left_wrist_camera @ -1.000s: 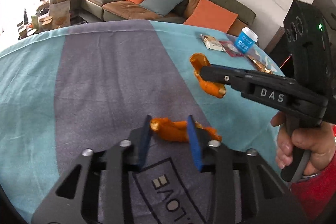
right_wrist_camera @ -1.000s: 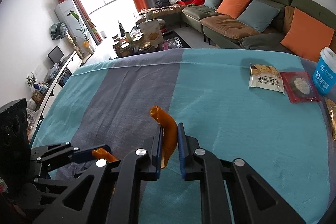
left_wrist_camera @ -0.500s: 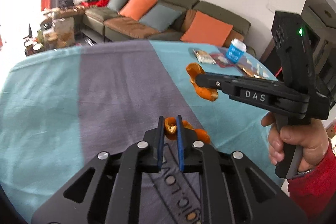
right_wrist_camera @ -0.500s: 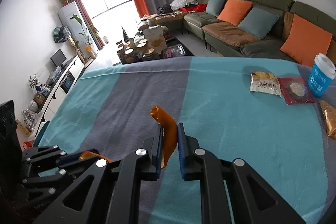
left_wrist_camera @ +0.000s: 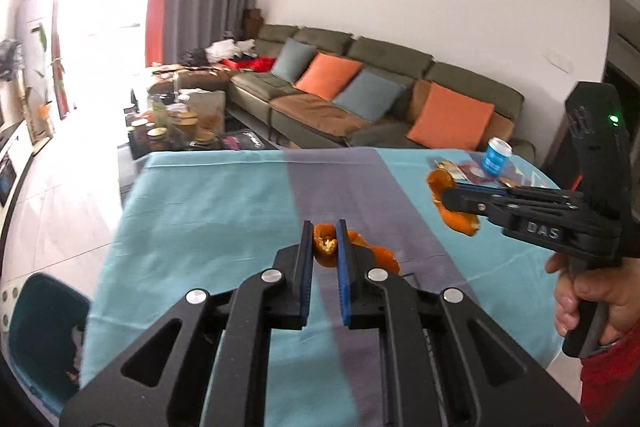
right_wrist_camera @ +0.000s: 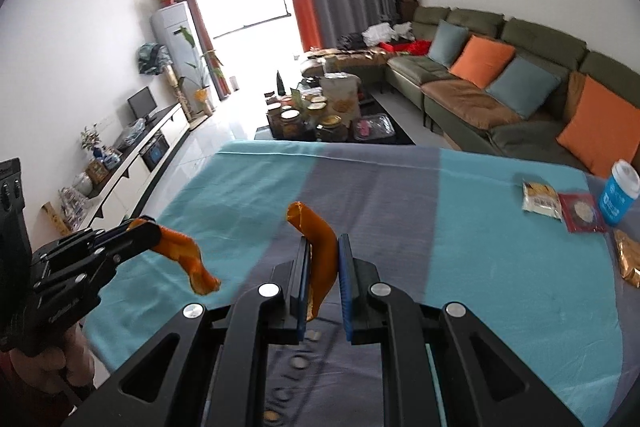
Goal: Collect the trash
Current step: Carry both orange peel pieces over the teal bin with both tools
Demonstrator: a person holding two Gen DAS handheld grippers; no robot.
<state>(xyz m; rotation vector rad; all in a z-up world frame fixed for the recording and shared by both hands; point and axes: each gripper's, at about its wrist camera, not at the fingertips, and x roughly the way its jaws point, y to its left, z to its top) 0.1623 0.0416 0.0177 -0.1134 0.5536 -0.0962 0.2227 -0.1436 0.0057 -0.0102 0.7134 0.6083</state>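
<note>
Left wrist view: two peels clamped above the surface

At lower centre we see our left tool clamped on an orange peel. Mid-right, our right tool pinches a second peel over the striped surface.

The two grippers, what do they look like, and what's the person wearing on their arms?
Both are black plastic pistol-grip tools with linkage arms, silver rivets and blue ribbed pads. The right gripper bears raised "DAS" lettering and a boxy top housing with a green light. The left gripper looks matching. A red sleeve shows at the wrist.
</note>
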